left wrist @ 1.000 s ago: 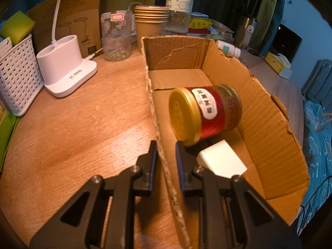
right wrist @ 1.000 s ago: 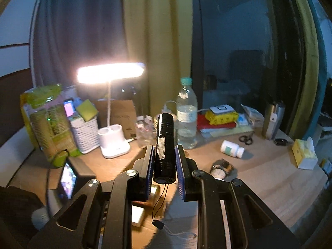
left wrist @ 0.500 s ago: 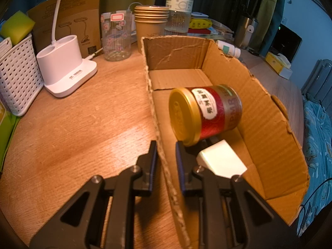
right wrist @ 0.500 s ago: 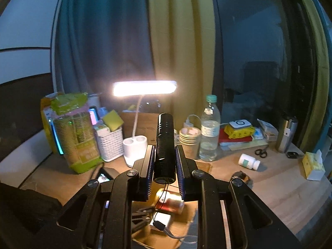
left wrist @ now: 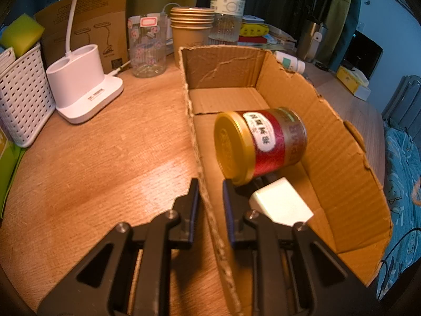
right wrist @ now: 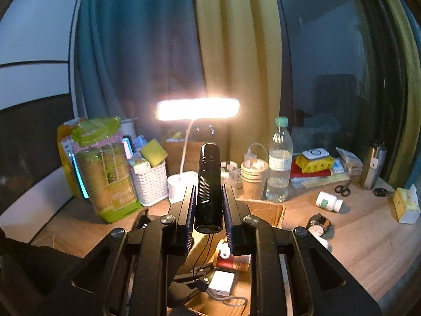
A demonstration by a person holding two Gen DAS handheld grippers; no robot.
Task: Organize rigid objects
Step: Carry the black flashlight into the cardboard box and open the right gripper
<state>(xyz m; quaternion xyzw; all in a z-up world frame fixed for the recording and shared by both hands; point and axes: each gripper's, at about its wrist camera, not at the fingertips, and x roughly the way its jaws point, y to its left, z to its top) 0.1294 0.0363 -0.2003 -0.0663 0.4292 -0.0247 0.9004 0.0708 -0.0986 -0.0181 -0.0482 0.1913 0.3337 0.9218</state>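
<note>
An open cardboard box lies on the wooden desk. In it a red jar with a gold lid lies on its side beside a white charger block. My left gripper is shut on the box's left wall. My right gripper is shut on a black flashlight, held upright high above the box; its cord hangs down. The jar and the charger show below it.
A white lamp base, a white basket, a glass jar, stacked paper cups and a water bottle stand behind the box. A pill bottle, a watch, scissors and a tissue box lie at right.
My right gripper has risen with the flashlight and moved over the box, so the jar and charger now show beneath it. The left gripper and box have not moved.
</note>
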